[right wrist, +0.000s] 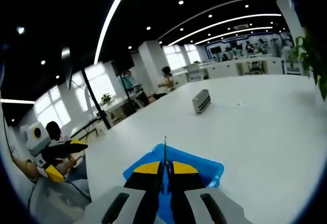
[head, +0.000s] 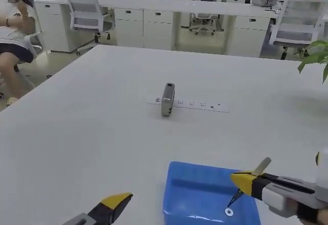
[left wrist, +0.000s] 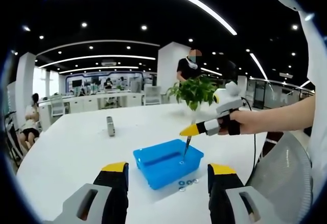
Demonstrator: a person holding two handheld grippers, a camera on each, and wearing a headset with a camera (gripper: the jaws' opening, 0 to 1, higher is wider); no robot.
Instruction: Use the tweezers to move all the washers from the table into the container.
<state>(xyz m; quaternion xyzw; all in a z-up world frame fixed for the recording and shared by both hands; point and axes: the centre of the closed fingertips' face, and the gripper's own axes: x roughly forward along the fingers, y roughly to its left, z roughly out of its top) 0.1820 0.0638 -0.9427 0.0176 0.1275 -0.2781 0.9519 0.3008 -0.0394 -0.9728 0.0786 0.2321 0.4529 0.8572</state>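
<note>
As my right gripper (head: 244, 180) presses its yellow-tipped jaws together on the tweezers (head: 236, 198), the dark tips angle down into the blue container (head: 195, 184) on the white table (head: 102, 107). They end just above a single washer (head: 229, 212) lying on the container's floor; I cannot tell whether they touch it. My left gripper (left wrist: 167, 169) hovers beside the container with its jaws spread wide, holding nothing. A few more washers (left wrist: 187, 183) lie in a short row on the table, just beside the container's wall. A grey box (head: 167, 99) stands upright mid-table, well apart from the container.
</note>
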